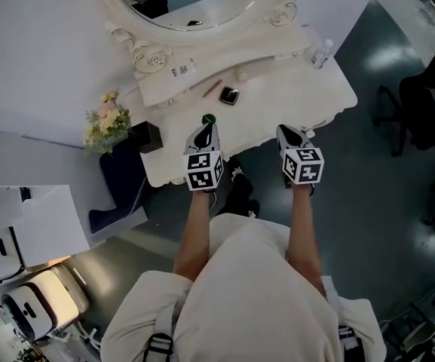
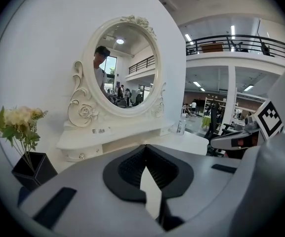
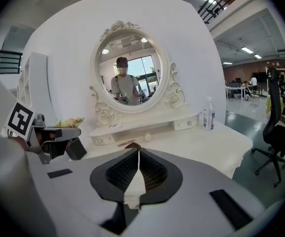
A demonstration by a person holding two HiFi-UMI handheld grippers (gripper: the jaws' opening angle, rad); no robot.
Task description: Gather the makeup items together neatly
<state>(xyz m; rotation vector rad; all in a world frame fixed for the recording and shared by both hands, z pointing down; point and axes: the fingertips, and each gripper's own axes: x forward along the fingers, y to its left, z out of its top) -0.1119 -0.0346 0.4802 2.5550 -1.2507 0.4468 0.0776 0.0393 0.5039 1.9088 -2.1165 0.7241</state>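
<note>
Jaws pressed together and empty on both the left gripper and the right gripper, at the near edge of the white surface.
A dark, square, glossy compact lies just beside a thin brown pencil, below the carved oval mirror; a clear bottle stands far right.
</note>
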